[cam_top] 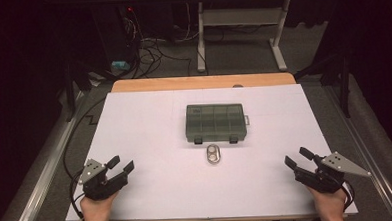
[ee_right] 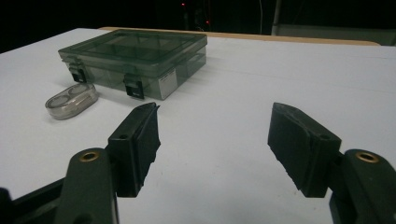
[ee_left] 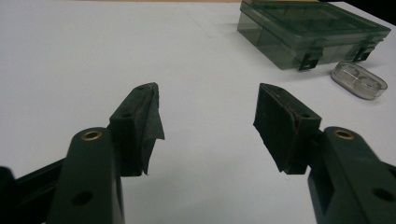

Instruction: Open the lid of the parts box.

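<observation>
Both your tongs, left (cam_top: 121, 165) & right (cam_top: 297, 156), gape released at tabletop (cam_top: 149, 122) corners, so organizer box (cam_top: 215, 122) w/ latches facing you & small clear case (cam_top: 214, 153) stay reachable.

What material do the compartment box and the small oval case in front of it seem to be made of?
The compartment box looks like smoky grey-green translucent plastic with a glossy finish: its inner dividers show through the lid, and its two front latches are dark and opaque. The small oval case looks like clear hard plastic: two round shapes show through its top, and its rim catches the light. Both are judged by look alone.
</observation>
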Tool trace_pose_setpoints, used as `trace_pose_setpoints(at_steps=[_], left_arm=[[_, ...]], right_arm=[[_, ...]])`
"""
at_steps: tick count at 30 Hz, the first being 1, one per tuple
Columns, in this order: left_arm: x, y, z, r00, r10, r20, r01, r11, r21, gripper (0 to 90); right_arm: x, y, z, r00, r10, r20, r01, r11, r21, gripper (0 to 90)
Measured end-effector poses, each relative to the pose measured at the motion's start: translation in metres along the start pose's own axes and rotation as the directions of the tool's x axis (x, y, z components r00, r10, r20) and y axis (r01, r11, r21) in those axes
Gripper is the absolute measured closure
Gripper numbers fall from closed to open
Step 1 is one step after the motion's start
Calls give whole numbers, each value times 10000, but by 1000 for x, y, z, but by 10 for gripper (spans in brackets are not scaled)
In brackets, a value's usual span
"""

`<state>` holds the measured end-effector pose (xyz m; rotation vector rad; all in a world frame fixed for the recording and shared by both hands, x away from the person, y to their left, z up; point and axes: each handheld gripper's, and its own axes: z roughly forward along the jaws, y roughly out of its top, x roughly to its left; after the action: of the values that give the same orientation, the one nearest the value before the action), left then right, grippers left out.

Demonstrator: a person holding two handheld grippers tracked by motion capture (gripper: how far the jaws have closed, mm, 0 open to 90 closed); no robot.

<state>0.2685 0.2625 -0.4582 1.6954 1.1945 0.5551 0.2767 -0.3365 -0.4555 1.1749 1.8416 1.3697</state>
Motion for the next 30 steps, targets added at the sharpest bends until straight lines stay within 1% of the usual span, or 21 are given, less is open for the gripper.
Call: trace_pose_setpoints(at_steps=[3, 8, 15, 18, 30], left_arm=[[-2, 1, 2, 10000, 8, 46, -8, 10000, -3, 405], [-6, 2, 8, 9998, 98, 162, -99, 9999, 74, 404], [-10, 3, 9, 9997, 130, 205, -131, 9999, 56, 404], [-11, 3, 11, 9996, 146, 262, -147, 9999, 67, 402], [-14, 4, 13, 9993, 194, 322, -195, 9998, 24, 401]], right_arm=[[1, 0, 1, 9999, -101, -94, 102, 9999, 97, 336], [1, 0, 2, 9999, -43, -117, 44, 10000, 89, 336], [2, 0, 3, 9996, -149, -229, 151, 9998, 99, 334], [1, 0, 4, 9997, -79, -218, 83, 9998, 179, 332], [3, 2, 6, 9996, -146, -232, 148, 9999, 60, 335]])
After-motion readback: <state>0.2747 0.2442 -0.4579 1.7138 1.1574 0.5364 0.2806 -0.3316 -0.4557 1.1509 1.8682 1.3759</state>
